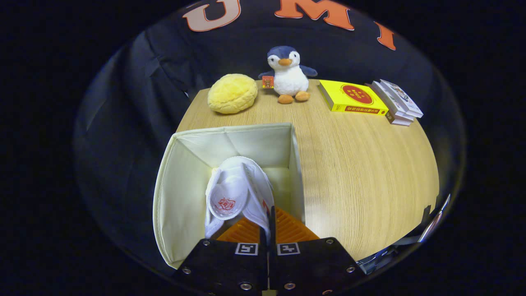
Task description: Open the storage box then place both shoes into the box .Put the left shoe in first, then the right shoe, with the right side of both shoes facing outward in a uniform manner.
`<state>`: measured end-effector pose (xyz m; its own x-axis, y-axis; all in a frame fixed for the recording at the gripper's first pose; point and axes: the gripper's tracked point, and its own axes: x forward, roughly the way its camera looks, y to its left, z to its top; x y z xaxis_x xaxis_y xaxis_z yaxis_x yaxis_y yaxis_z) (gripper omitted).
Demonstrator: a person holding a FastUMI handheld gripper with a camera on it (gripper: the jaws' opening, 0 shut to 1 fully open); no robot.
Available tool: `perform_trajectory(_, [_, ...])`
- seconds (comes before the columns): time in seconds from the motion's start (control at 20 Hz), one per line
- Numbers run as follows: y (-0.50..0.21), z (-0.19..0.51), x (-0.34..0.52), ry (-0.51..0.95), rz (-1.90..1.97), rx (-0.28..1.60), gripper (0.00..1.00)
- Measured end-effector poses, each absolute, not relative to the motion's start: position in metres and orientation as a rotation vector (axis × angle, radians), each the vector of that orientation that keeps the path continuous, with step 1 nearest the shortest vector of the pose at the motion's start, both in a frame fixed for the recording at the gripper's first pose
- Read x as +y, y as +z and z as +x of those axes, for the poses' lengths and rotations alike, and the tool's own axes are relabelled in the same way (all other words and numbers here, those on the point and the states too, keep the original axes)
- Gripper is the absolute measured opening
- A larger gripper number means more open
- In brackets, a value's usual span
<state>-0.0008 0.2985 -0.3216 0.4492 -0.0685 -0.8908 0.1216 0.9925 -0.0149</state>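
Fingers [268, 230] pinch white shoe [236, 193] over open storage box [181, 172].

My claw [267, 230] pinches a white shoe [238, 193], hanging inside the open cream storage box [181, 172] just ahead.
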Motion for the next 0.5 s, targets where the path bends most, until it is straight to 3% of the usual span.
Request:
perform_trajectory(0.25, [-0.338,-0.019,0.310,-0.081,-0.002,1.154,0.03])
perform_trajectory(0.5, [-0.331,-0.024,0.311,-0.035,0.074,1.169,0.12])
